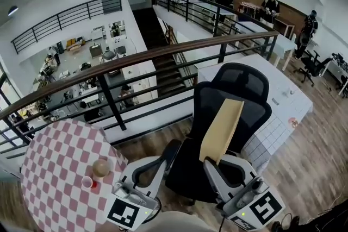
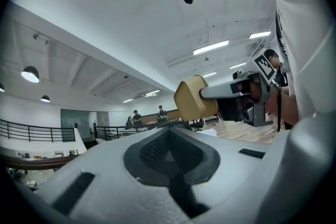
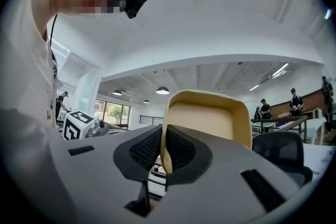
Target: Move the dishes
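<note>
The dish (image 1: 223, 130) is a flat tan tray with a raised rim. It stands almost upright, a little tilted, in the air in front of the black office chair (image 1: 231, 96), so that it covers a part of the chair's back. The right gripper (image 1: 211, 163) holds it by the lower edge. In the right gripper view the two dark pads (image 3: 144, 150) press on the rim of the dish (image 3: 207, 123) from both sides, and the hollow side of the tray faces the camera.

The left gripper (image 1: 163, 157) is just to the left of the chair's seat, near the right one but not touching the dish. In the left gripper view its jaws are pressed together and I see nothing between them (image 2: 170, 157). The same view shows the dish (image 2: 194, 98) from the side, with the right gripper (image 2: 207, 93) clamped on it.

Further left of the chair, and lower, stands a round table (image 1: 49, 182) with a red and white checked cloth. On it are a small cup (image 1: 87, 182) and a round beige thing (image 1: 100, 168), touching or almost touching each other; what the beige thing is I cannot tell. Behind the chair a wooden railing (image 1: 136, 60) runs across, and to the right of the chair there is a white table (image 1: 288, 100).
</note>
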